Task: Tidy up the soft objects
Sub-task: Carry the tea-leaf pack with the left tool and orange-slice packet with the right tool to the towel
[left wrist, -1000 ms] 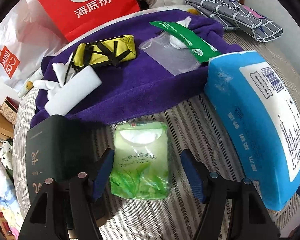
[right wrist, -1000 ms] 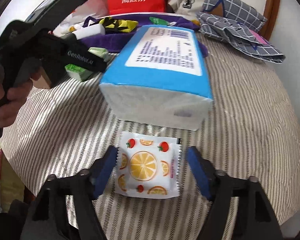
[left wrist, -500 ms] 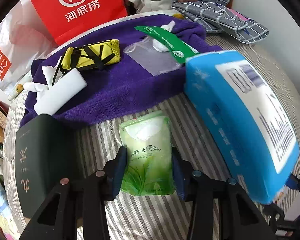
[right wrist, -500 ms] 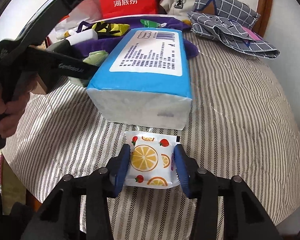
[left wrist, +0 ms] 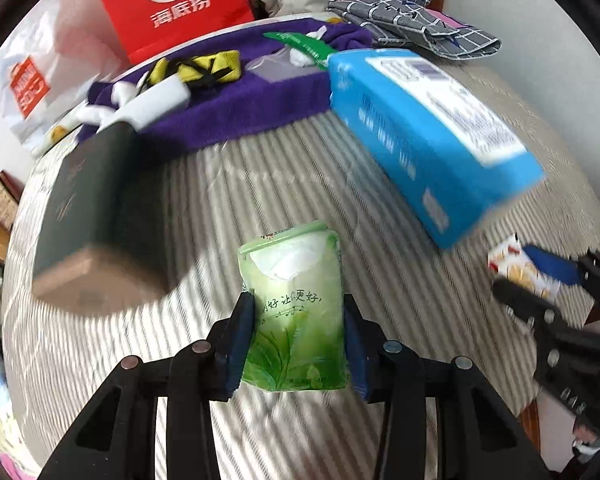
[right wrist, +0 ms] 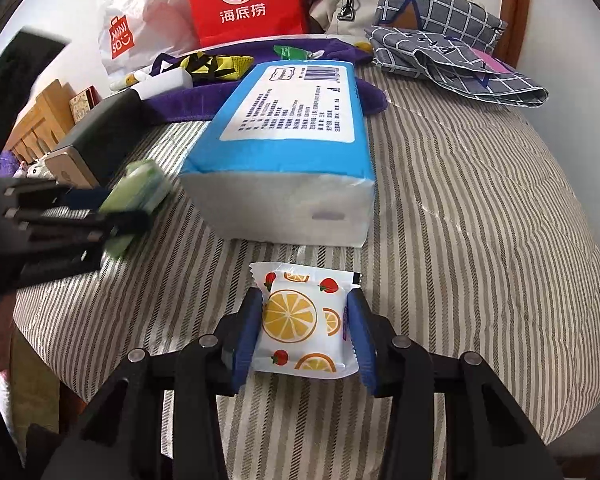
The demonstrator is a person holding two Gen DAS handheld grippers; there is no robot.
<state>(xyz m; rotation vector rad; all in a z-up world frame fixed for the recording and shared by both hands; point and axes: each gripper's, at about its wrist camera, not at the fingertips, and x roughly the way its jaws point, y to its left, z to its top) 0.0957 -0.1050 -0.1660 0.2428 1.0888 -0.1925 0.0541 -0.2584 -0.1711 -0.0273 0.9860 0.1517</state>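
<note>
My left gripper (left wrist: 298,340) is shut on a green tissue pack (left wrist: 294,304) and holds it above the striped cushion (left wrist: 260,200). That pack also shows at the left of the right wrist view (right wrist: 138,192). My right gripper (right wrist: 306,328) is shut on a white orange-print wipes pack (right wrist: 304,320), just in front of the big blue tissue package (right wrist: 292,144). The right gripper with its pack shows at the right of the left wrist view (left wrist: 520,272). The blue package (left wrist: 428,132) lies on the cushion beside a purple towel (left wrist: 236,108).
A dark box (left wrist: 92,208) stands at the left. On the towel lie a yellow pouch (left wrist: 200,68), a white roll (left wrist: 156,100) and a clear bag with green header (left wrist: 296,52). A red bag (left wrist: 172,4), a white bag (right wrist: 136,36) and checked cloth (right wrist: 440,40) lie behind.
Both grippers closed on their packs. The left one has lifted the green pack and pulled it back from the towel. The right one holds the orange-print pack, slightly raised.
</note>
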